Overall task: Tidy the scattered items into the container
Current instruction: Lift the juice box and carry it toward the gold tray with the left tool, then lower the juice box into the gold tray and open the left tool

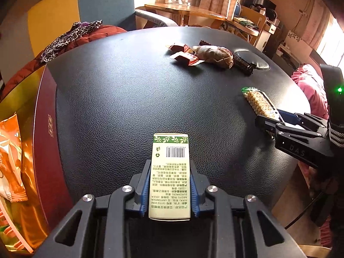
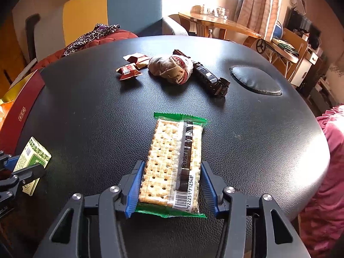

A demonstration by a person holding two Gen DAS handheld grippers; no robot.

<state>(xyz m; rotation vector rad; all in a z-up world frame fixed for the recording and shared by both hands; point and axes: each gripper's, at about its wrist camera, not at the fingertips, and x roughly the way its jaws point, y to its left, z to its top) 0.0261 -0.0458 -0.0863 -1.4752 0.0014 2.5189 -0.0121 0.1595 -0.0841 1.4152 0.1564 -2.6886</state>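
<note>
My left gripper (image 1: 169,167) is shut on a small green-and-cream box (image 1: 169,176), held just over the black table (image 1: 129,99). My right gripper (image 2: 172,167) is closed on a cracker packet (image 2: 174,161) with green ends; its pads touch both long sides. The packet also shows in the left wrist view (image 1: 258,102), and the box in the right wrist view (image 2: 32,163). Two red candy wrappers (image 2: 131,66), a rolled cloth bundle (image 2: 172,68) and a black toy train (image 2: 210,78) lie at the far side. The dark red container (image 1: 43,142) stands at the table's left edge.
The container holds orange snack packets (image 1: 10,157). An oval pad (image 2: 255,80) is set into the table at the far right. A leopard-print cloth (image 1: 71,36) on red bedding lies behind the table. Pink bedding (image 2: 329,172) lies to the right.
</note>
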